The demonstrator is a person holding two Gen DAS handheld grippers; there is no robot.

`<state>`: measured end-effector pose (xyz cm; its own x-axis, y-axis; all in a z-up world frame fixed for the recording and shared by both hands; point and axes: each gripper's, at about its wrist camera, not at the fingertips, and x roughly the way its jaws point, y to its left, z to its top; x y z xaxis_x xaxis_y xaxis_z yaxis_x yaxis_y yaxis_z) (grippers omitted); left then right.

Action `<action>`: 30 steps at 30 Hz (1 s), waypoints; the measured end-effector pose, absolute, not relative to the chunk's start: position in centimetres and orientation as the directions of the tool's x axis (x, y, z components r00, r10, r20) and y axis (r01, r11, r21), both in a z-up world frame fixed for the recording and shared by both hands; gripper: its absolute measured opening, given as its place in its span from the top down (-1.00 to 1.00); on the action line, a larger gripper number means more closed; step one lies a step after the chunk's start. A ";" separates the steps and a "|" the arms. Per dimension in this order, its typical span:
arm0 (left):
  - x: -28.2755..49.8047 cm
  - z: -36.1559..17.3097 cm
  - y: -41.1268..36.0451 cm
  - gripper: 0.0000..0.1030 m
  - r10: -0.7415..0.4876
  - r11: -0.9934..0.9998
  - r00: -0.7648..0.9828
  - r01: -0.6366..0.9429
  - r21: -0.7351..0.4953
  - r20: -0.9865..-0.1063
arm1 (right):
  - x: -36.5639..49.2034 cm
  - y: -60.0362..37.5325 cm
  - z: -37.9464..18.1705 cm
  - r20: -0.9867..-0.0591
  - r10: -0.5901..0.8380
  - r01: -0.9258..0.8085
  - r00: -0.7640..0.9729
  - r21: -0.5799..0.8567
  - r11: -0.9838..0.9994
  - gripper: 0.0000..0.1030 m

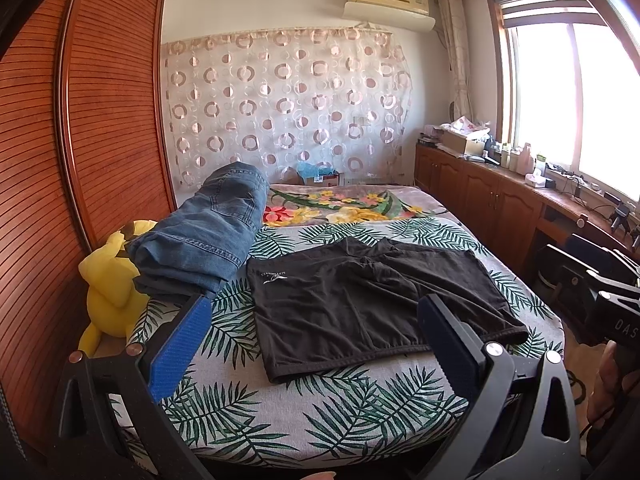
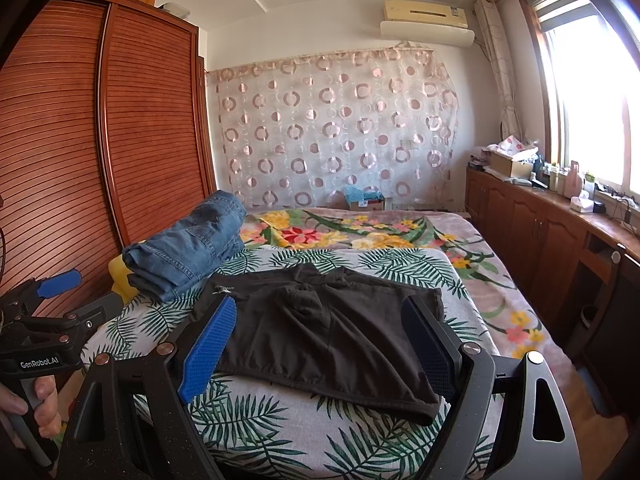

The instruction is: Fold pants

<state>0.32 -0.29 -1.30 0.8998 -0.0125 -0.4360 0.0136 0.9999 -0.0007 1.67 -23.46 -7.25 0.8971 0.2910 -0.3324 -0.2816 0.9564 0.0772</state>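
Blue-padded fingers of the left gripper stand spread wide and empty above the near edge of the leaf-print bed cover, with the black shorts lying flat ahead between them, waistband toward the camera. Likewise released, the right gripper hovers just short of the same shorts, its fingers framing the garment without touching it. Folded blue jeans are stacked to the shorts' left beside a yellow plush toy.
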 end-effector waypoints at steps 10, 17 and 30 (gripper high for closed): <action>1.4 -2.9 -0.2 -0.99 -0.030 0.999 0.873 0.033 -0.002 -0.486 | 2.3 -23.9 -7.9 -0.357 0.307 -0.299 0.882 0.079 0.951 -0.67; 3.0 -5.2 0.3 -0.99 -0.014 1.000 0.845 0.016 0.000 -0.535 | 3.2 -24.5 -8.8 -0.392 0.308 -0.299 0.867 0.087 0.950 -0.67; 5.1 -8.9 1.8 -0.99 -0.036 0.999 0.772 0.033 -0.016 -0.635 | 4.0 -25.1 -9.5 -0.442 0.277 -0.281 0.853 0.059 0.958 -0.67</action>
